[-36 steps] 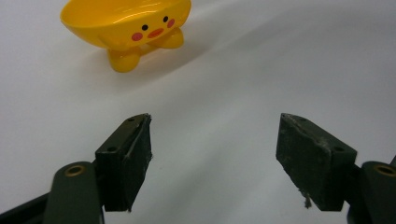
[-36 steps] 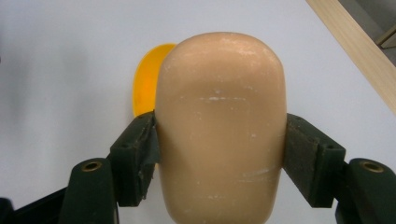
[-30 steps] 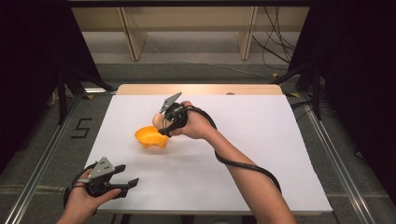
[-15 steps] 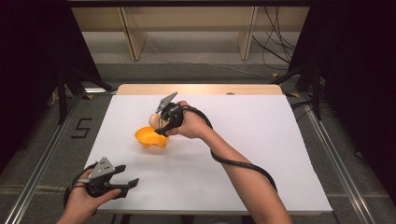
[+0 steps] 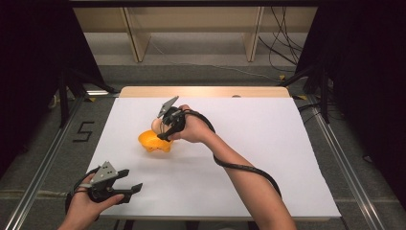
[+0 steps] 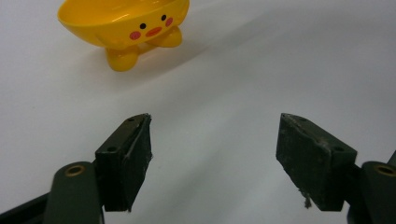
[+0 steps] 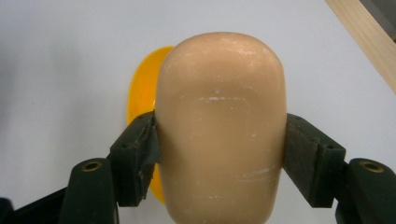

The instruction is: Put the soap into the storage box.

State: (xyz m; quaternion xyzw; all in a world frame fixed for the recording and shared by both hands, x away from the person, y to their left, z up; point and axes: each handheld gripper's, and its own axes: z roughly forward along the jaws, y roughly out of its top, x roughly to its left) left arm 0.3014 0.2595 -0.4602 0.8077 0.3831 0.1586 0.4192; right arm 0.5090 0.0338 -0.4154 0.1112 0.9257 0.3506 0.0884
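While the right gripper [image 7: 219, 154] hovers over the middle of the counter [image 5: 287, 158], toward its left side, it is clenched on a tan, rounded block [image 7: 220, 126] that looks like a bar of soap or a foam bun. Its pads press on the block's two long flanks, about halfway up. The block hangs just above the yellow chick-faced bowl [image 5: 154, 141], which stands on stubby feet. Judging by its smooth skin and faint scuffs, the block is probably light and firm but slippery, so a grip across the flat flanks seems safer than one on the domed end, where the pads could slide off. The bowl looks like thin, light plastic and may tip or skate if it is nudged on its rim. Near the counter's front left corner, the left gripper [image 6: 215, 158] rests with its jaws spread wide and nothing between them.
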